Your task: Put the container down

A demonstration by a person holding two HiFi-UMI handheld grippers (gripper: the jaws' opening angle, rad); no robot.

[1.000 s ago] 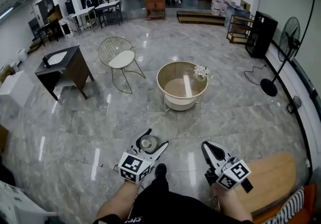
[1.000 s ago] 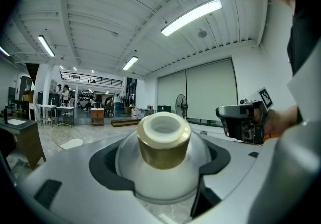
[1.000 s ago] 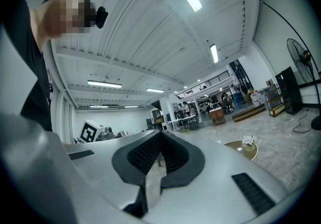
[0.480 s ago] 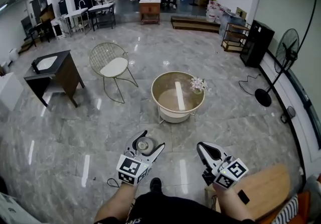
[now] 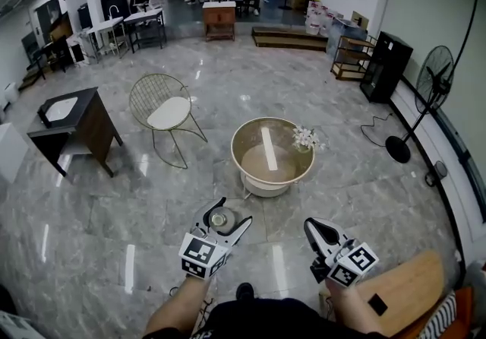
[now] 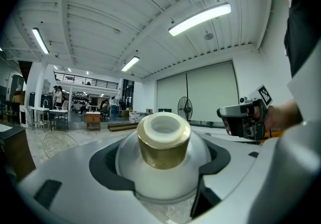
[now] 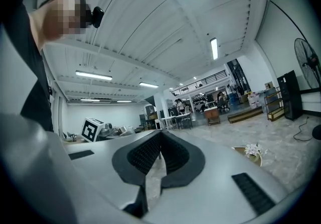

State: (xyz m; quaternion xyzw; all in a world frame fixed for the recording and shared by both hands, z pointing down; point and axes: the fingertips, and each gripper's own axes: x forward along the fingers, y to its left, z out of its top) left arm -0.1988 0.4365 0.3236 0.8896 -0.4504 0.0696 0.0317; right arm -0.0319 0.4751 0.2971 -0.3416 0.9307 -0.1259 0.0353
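Observation:
A small white round container [image 6: 160, 162] with a gold collar and white cap sits between the jaws of my left gripper [image 5: 225, 218], which is shut on it. In the head view the container [image 5: 220, 217] shows from above as a little gold-rimmed disc held over the marble floor. My right gripper [image 5: 316, 232] is shut with nothing in it; in the right gripper view its ribbed pads [image 7: 150, 153] meet at the tips. Both grippers are held low in front of the person, a short way before the round glass-topped table [image 5: 247, 165].
The round table carries a small white flower bouquet [image 5: 305, 137]. A wire chair [image 5: 163, 109] and a dark side table [image 5: 85, 121] stand to the left. A floor fan [image 5: 427, 87] and black cabinet [image 5: 385, 68] are at right. A wooden surface [image 5: 402, 288] lies near my right gripper.
The view has shifted forward a little towards the round table. Both grippers keep the same pose, the left still holding the container.

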